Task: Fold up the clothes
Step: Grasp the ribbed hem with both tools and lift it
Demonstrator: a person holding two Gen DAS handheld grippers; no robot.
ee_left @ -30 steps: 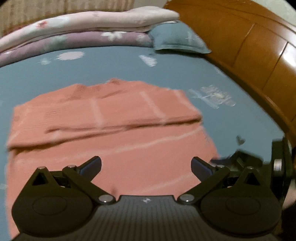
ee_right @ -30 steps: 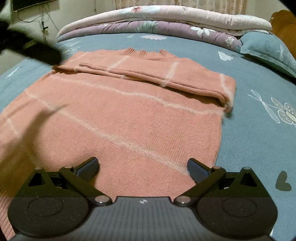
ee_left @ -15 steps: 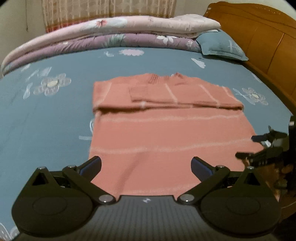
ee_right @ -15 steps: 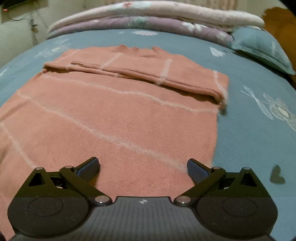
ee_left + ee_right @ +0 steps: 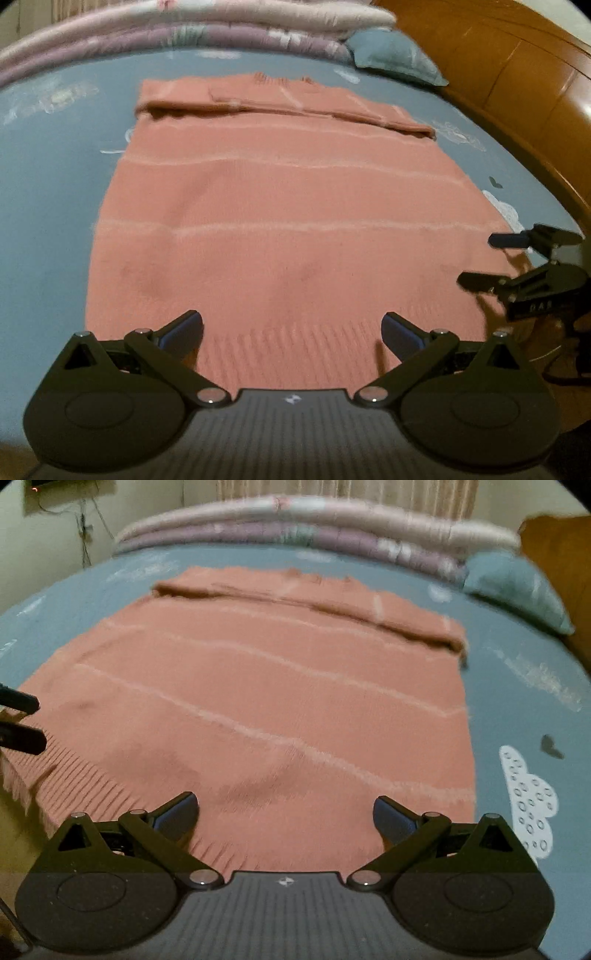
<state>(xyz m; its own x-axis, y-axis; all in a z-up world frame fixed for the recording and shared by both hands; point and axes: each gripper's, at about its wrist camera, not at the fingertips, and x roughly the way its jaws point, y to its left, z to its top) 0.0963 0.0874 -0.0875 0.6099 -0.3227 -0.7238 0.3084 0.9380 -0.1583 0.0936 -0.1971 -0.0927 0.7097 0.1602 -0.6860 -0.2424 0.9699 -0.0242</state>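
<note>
Blue bedding printed with pale flowers and clouds covers the bed (image 5: 48, 192), with a wooden headboard (image 5: 517, 85) along one side, a blue pillow (image 5: 395, 59) beside it and rolled quilts (image 5: 295, 524) at the far edge. On this bedding a pink sweater (image 5: 288, 206) lies flat, its sleeves folded across the chest into a band at the far end. Its ribbed hem is nearest both cameras and its collar is farthest, so its long axis runs straight away from the grippers. Above the hem, the left gripper (image 5: 291, 328) is spread wide, holding nothing. Over the hem's right part, the right gripper (image 5: 284, 806) is likewise spread wide and empty; in the left view it appears at the sweater's right edge.
</note>
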